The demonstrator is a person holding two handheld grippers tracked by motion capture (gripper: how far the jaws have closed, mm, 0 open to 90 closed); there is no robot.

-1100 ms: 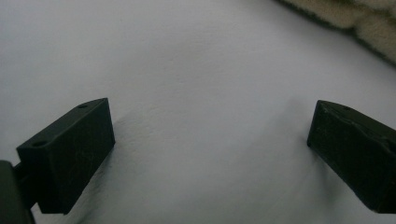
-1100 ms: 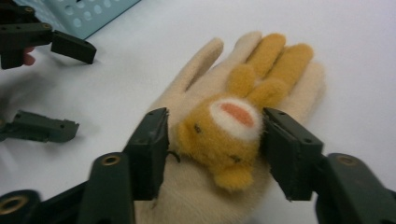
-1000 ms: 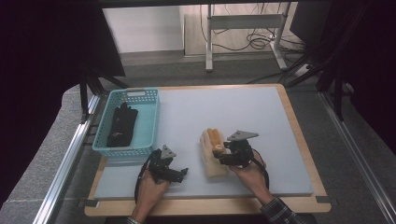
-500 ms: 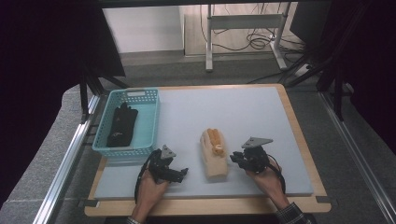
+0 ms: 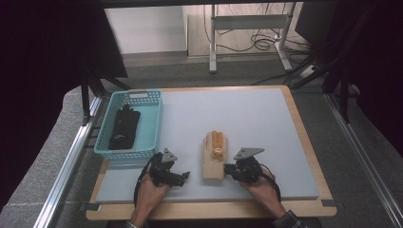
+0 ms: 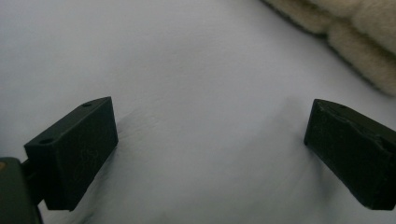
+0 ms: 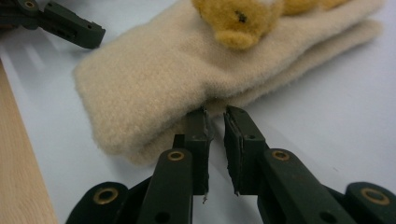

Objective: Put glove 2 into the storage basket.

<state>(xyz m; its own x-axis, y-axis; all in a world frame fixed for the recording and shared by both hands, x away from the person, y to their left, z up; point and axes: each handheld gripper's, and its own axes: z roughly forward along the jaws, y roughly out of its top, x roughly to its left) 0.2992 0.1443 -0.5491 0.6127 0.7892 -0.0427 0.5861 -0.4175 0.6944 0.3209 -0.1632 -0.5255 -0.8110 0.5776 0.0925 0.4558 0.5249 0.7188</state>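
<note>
A beige fleece mitten [image 5: 214, 161] with a yellow bear figure [image 7: 238, 18] lies flat on the pale mat, near its front edge. My right gripper [image 5: 233, 169] sits just right of it. In the right gripper view the jaws of this gripper [image 7: 215, 112] stand almost together with a thin slit, nothing between them, tips touching the mitten's [image 7: 154, 84] lower edge. My left gripper [image 5: 179, 176] rests on the mat left of the mitten. It [image 6: 210, 112] is open wide over bare mat, with the fleece [image 6: 369, 42] beyond its right jaw.
A teal basket [image 5: 151, 124] holding black gloves [image 5: 124, 127] stands at the mat's left side. The wooden board's rim [image 5: 209, 209] runs along the front under both hands. The pale mat [image 5: 237, 114] stretches behind the mitten to the far edge.
The right gripper drew back to the right from the mitten half a second ago, then came in again to its lower right edge. The left gripper has stayed put.
</note>
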